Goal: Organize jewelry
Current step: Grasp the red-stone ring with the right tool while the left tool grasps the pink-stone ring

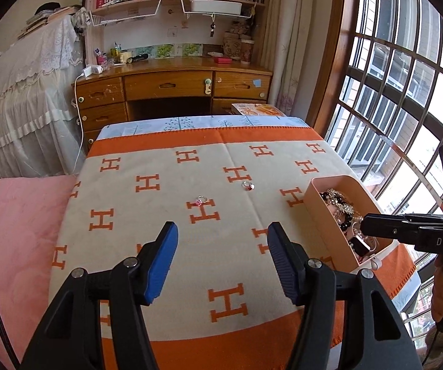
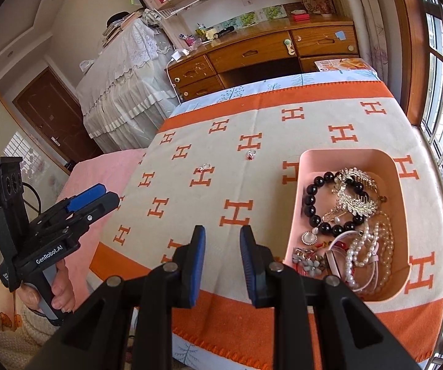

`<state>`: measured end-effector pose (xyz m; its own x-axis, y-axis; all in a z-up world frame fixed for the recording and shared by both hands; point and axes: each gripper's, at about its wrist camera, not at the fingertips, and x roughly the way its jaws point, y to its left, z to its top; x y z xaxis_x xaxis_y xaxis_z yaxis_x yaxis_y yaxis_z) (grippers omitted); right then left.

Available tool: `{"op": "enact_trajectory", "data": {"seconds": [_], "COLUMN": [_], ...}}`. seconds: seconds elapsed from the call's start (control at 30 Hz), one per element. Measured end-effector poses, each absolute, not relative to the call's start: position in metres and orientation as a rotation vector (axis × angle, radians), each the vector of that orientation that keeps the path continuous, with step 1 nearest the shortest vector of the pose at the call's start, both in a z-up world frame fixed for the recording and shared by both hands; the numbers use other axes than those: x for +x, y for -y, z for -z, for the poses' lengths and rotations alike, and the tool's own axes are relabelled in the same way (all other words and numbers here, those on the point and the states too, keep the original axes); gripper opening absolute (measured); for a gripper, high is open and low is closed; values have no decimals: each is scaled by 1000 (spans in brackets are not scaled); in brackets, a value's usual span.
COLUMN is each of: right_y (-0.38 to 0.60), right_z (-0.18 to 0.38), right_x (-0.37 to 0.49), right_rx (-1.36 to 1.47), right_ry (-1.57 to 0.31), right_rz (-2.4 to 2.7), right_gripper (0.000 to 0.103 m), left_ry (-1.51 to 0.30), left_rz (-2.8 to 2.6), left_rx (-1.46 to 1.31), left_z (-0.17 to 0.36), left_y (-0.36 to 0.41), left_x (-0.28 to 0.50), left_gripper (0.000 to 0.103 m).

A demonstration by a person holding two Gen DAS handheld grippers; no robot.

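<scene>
On the left wrist view, the left gripper [image 1: 223, 231] hangs over a cream and orange blanket [image 1: 166, 191] patterned with letter H shapes, its blue-padded jaws standing well apart with nothing between them. Beyond the fingertips lie two small rings, apart from each other on the cloth: a pink-stoned ring [image 1: 200, 200] nearer the gripper and a red-stoned ring [image 1: 248, 185] farther off and to the right. At the right edge of the blanket sits a pink box [image 1: 323, 212] filled with jewelry, and the tip of the right gripper [image 1: 363, 224] reaches in over it from the right side; whether those jaws are apart cannot be told from this angle. A wooden desk [image 1: 172, 83] with drawers stands past the bed. From the right wrist view, the right gripper [image 2: 223, 240] hovers above the blanket [image 2: 283, 141] just left of the pink box [image 2: 295, 203], its jaws a little apart and gripping nothing. Inside the box lie a black bead bracelet [image 2: 313, 206], a silver hair comb [image 2: 357, 197] and pearl strands [image 2: 372, 246], tangled together. The red-stoned ring [image 2: 251, 154] and the pink-stoned ring [image 2: 204, 167] rest on the cloth ahead. A hand [image 2: 58, 296] holds the left gripper [image 2: 104, 195] at the left, over a pink quilt [image 2: 104, 172].
</scene>
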<state>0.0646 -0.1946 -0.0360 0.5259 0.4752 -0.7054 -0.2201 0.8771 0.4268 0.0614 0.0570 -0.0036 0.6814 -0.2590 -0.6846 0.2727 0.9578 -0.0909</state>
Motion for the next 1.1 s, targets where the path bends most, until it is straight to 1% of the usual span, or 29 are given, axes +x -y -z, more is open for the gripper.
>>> {"op": "enact_trajectory", "data": {"seconds": [0.17, 0.23, 0.3, 0.43, 0.67, 0.87, 1.0, 1.03, 1.07, 1.1], "right_y": [180, 176, 172, 164, 150, 134, 124, 121, 118, 114], "right_z": [39, 42, 46, 60, 107, 128, 127, 127, 127, 127], "right_x": [100, 118, 138, 181, 242, 262, 264, 264, 262, 260], "right_rx": [295, 297, 286, 272, 275, 185, 84, 55, 21, -24], "right_ry": [-981, -1005, -1023, -1073, -1216, -1259, -1220, -1213, -1203, -1189], "right_rz": [-430, -418, -397, -341, -258, -209, -187, -183, -177, -161], "right_gripper": [24, 31, 34, 34, 34, 34, 34, 33, 29, 20], "left_ry": [-768, -781, -802, -848, -964, -979, -980, -981, -981, -981], "left_rz": [286, 308, 334, 402, 493, 530, 541, 544, 547, 550], "left_rx": [108, 129, 142, 160, 168, 213, 230, 232, 235, 239], "left_z": [18, 25, 33, 52, 93, 110, 114, 115, 115, 116], "left_y": [-61, -62, -62, -61, -51, -43, -40, -40, -39, -39], "left_x": [83, 95, 110, 143, 193, 206, 211, 212, 213, 214], "left_gripper": [59, 59, 59, 59, 59, 59, 59, 59, 59, 59]}}
